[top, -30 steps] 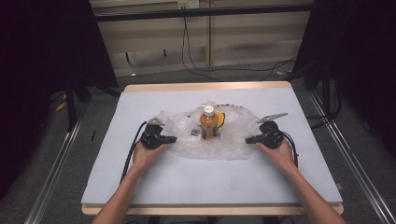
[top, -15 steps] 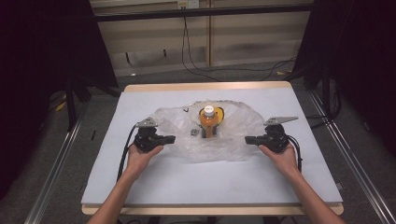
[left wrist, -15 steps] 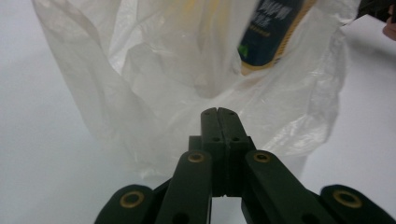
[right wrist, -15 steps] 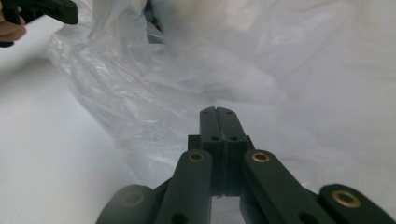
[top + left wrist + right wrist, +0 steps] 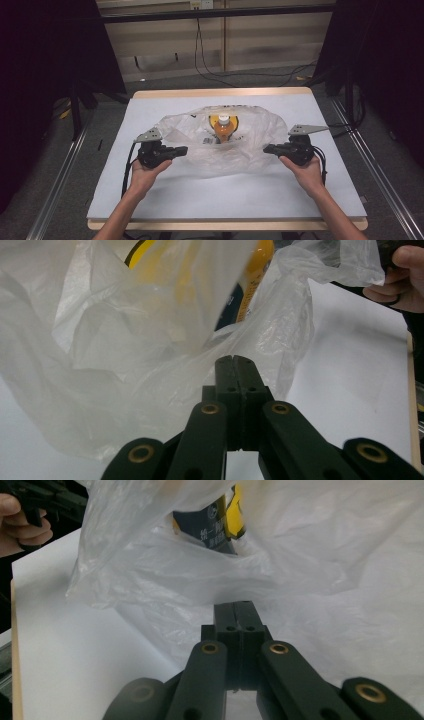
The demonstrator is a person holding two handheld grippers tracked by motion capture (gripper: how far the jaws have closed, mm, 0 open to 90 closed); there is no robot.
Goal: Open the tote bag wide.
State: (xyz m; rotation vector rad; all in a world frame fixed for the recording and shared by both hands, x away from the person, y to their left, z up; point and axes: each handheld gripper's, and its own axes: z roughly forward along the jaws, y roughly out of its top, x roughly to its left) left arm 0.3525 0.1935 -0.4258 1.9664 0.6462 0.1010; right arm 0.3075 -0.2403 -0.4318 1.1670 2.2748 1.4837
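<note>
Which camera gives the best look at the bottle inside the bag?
The high view: the bottle stands upright, white cap and orange body seen through the bag's open top. The left gripper view catches a yellow-orange side and dark label through the plastic; the right gripper view shows part of the dark and yellow label.

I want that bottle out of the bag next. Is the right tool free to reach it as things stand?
Probably not yet. The right tool is shut on the plastic bag, whose film stands between it and the bottle; it would have to let go first.
</note>
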